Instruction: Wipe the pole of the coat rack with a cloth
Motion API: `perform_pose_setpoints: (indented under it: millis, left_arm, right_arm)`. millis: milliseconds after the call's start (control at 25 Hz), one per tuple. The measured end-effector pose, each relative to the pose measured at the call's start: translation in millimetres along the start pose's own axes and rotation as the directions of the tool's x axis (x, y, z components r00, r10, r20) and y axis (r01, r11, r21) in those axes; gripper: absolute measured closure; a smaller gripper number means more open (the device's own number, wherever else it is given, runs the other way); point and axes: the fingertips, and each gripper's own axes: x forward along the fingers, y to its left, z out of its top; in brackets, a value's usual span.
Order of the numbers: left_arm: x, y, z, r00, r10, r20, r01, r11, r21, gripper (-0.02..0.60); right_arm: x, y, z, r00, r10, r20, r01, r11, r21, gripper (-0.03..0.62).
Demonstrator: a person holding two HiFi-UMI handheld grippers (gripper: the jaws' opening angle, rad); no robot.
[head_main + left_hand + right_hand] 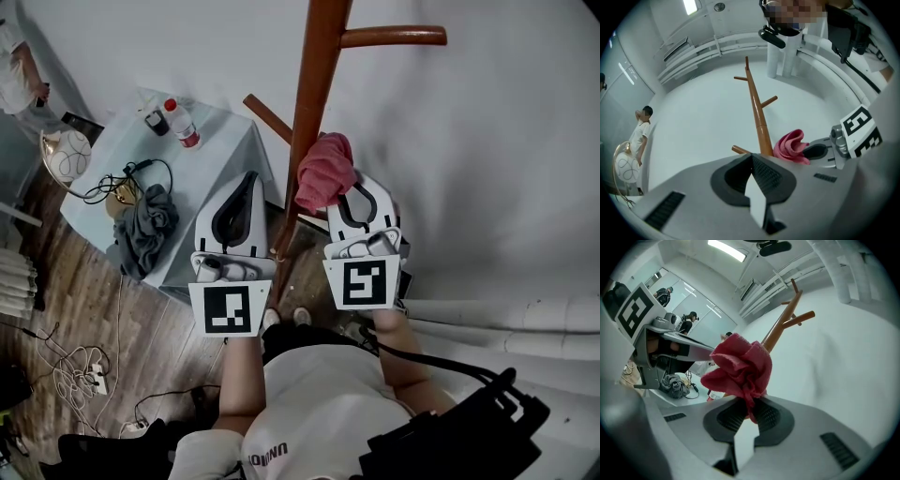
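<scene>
The brown wooden coat rack pole (312,84) rises in the middle of the head view, with pegs sticking out to both sides. My right gripper (352,190) is shut on a bunched pink cloth (324,172), which lies against the pole's right side. The right gripper view has the cloth (740,367) pinched between the jaws of the right gripper (749,412), with the pole (782,326) behind it. My left gripper (249,180) hangs shut and empty just left of the pole. Seen from the left gripper (753,165), the pole (759,117) and the cloth (792,146) sit close ahead.
A table with a pale cover (220,136) stands left of the rack, carrying a red-capped bottle (184,123), cables and a grey rag (146,226). A power strip and cords (82,377) lie on the wooden floor. A white wall backs the rack. A person (17,75) stands far left.
</scene>
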Motion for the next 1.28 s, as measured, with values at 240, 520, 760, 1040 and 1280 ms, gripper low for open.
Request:
perform_pose_setpoints:
  millis: [240,520,760,1040,1280]
  left_arm:
    - [-0.3,0.3,-2.8,1.0,0.002,-0.007,-0.002,1.0,-0.004,0.569]
    - [0.8,0.3,-8.7,1.0,0.0,-0.015,-0.001,1.0,-0.016,0.568]
    - [0.0,-1.2,-12.4,1.0,-0.004,-0.024,0.003,1.0,-0.02,0.569]
    - [1.0,-0.6,-19.0,0.999,-0.004,-0.038,0.003,1.0,-0.029,0.569]
    - [-0.1,-1.5,-32.8,0.998,-0.002,-0.064,-0.001,0.999,-0.041,0.569]
  right_arm:
    - [-2.0,13.3,-15.7,0.999,0.021,-0.038,-0.021,1.0,0.017,0.546]
    - [-2.8,30.4,-37.6,0.995,0.048,-0.083,-0.042,0.997,0.067,0.546]
    - [-3.9,44.7,-58.5,0.988,0.081,-0.129,-0.076,0.996,0.046,0.546]
    - [-3.4,52.8,-71.4,0.979,0.11,-0.172,-0.106,0.994,0.03,0.546]
    - [-1.8,57.3,-81.4,0.968,0.137,-0.21,-0.135,0.99,0.024,0.546]
